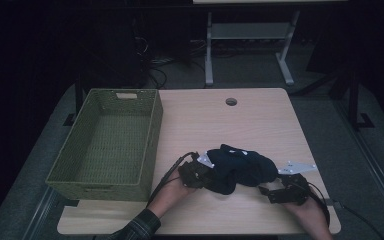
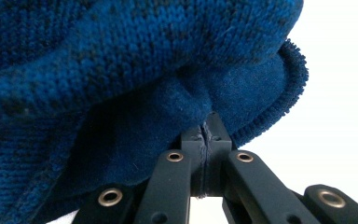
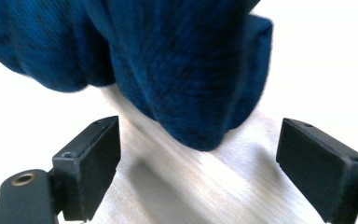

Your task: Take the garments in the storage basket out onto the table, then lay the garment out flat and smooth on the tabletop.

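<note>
Blue knitted wool is making up the hat [image 1: 240, 167], and it is lying crumpled on the tabletop [image 1: 260, 115], near the front edge and between the two hands. A green woven basket [image 1: 107, 142] is standing empty just beside it on the left.

The left gripper [image 1: 196, 172] is holding the hat: in its own view the fingers [image 2: 208, 135] are pressed fully together on a fold of the soft inner lining, close to the ribbed rim. The right gripper [image 1: 280, 192] is waiting at the other end with its fingers [image 3: 93, 163] standing wide, a lobe of the knit hanging between them but touching neither one.

I am judging the hat to be light, very soft and without any stiffness, so it is likely to sag and stretch wherever nobody is supporting it. It is not fragile and not slippery; the fuzzy surface should be gripping well. The best place for taking hold is probably the thick rim or a bunched fold, since a thin single layer may be sliding out.
</note>
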Demonstrator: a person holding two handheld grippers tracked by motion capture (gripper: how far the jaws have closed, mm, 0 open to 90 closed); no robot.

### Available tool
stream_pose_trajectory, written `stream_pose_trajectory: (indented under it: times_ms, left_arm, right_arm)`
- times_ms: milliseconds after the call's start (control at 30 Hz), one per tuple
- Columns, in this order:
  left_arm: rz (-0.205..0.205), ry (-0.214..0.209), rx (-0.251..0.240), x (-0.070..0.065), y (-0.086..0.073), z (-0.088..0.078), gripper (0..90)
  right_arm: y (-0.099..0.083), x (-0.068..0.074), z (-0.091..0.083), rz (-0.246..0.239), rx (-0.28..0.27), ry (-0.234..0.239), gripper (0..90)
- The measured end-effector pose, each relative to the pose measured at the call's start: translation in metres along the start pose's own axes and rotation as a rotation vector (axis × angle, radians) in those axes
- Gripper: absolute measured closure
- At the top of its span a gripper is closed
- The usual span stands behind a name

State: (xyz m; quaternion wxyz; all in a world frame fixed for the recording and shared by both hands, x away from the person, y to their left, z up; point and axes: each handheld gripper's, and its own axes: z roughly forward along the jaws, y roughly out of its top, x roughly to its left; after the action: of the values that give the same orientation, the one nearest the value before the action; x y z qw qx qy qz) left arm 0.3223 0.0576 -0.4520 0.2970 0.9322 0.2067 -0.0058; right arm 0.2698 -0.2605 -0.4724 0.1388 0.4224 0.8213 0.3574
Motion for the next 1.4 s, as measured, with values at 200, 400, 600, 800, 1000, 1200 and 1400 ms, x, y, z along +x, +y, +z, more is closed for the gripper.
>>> stream_pose_trajectory:
  times_ms: [200, 400, 600, 800, 1000, 1200, 1400]
  left_arm:
    - [0.006, 0.007, 0.007, -0.001, 0.000, 0.000, 89.4]
    - [-0.002, 0.007, 0.005, -0.001, 0.000, 0.000, 89.4]
    - [-0.005, 0.004, 0.003, -0.001, 0.000, 0.000, 89.5]
    - [-0.003, 0.004, 0.006, 0.000, 0.001, 0.000, 89.5]
    - [-0.002, 0.001, 0.006, 0.000, 0.001, 0.000, 89.5]
    - [0.004, 0.003, 0.006, 0.000, 0.001, 0.000, 89.5]
    - [0.000, -0.002, 0.008, -0.001, 0.001, 0.000, 89.5]
  right_arm:
    - [-0.001, -0.005, -0.021, 0.015, -0.053, 0.048, 22.3]
    - [0.001, -0.007, -0.026, 0.009, -0.079, 0.092, 40.7]
    - [0.005, -0.009, -0.021, 0.001, -0.073, 0.118, 57.8]
    - [0.018, -0.009, -0.033, -0.023, -0.110, 0.151, 77.2]
    - [0.036, -0.014, -0.047, -0.011, -0.150, 0.165, 79.5]
    - [0.057, -0.020, -0.053, -0.008, -0.187, 0.154, 80.1]
    - [0.083, -0.026, -0.053, -0.015, -0.195, 0.120, 80.3]
